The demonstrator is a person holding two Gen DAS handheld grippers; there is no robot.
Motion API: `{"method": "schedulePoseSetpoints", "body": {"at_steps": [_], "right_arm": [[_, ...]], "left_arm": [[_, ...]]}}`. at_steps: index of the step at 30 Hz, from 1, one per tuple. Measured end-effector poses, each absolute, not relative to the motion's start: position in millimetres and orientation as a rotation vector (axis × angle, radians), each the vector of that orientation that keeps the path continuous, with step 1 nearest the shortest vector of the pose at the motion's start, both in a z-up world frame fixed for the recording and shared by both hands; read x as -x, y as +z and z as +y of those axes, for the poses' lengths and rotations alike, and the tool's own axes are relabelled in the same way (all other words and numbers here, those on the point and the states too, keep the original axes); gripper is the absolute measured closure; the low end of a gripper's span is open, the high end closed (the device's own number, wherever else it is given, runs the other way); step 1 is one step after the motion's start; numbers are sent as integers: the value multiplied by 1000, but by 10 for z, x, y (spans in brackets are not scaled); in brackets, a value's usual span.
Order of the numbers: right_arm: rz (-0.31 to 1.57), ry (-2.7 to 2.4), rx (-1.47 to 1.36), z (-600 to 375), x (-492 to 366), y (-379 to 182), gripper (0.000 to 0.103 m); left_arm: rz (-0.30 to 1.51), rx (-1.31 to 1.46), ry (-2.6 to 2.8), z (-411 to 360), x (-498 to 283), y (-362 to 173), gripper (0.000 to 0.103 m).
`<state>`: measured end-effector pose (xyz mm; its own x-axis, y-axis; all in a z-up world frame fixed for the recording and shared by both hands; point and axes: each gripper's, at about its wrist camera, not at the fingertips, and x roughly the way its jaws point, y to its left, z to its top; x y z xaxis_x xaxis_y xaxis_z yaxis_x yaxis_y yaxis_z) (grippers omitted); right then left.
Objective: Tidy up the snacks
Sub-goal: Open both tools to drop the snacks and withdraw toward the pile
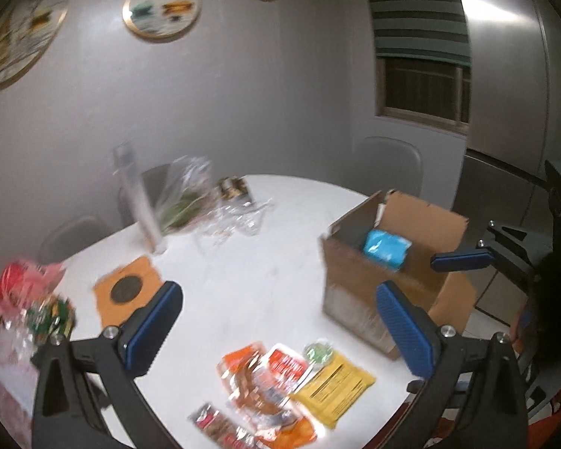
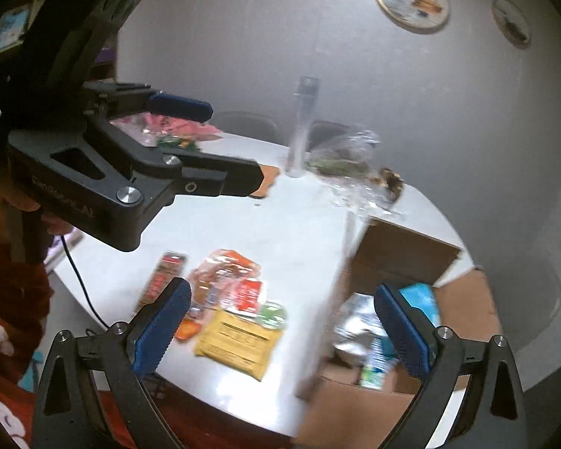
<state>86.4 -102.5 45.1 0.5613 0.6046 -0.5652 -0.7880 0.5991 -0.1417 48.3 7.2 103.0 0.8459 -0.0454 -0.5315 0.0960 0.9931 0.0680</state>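
Observation:
Several snack packs lie in a loose pile on the white table (image 1: 243, 262): a yellow packet (image 1: 334, 385), orange and red packets (image 1: 265, 378), a green round lid (image 1: 318, 351) and a red bar (image 1: 213, 422). To the right stands an open cardboard box (image 1: 355, 284) with a blue packet (image 1: 387, 249) inside. My left gripper (image 1: 280, 321) hangs open above the pile, nothing between its fingers. My right gripper (image 2: 282, 333) is open and empty too, over the box's (image 2: 392, 254) near-left corner, with the yellow packet (image 2: 239, 340) to its left. The right wrist view shows the left gripper (image 2: 224, 142) at upper left.
An orange coaster (image 1: 127, 292), a tall clear bottle (image 1: 134, 194) and a crinkly clear bag of greens (image 1: 183, 198) sit at the table's far side. Pink and red bags (image 1: 26, 288) lie at the left edge. Chairs stand behind the table. A hand (image 2: 30, 202) holds the left gripper.

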Motion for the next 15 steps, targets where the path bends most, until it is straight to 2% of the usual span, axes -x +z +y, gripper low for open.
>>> {"method": "schedulePoseSetpoints", "body": {"at_steps": [6,12,15], "right_arm": [[499,952,404,-674,-748,247,5],[559,1002,420,-341,-774,-294,6],[578,990,422,-261,-798,-610,13]], "left_arm": [[597,3,-21,451,-211,597,1],[657,100,48,716,-28,-63,1],[688,169,75,819,12,-362,1]]}}
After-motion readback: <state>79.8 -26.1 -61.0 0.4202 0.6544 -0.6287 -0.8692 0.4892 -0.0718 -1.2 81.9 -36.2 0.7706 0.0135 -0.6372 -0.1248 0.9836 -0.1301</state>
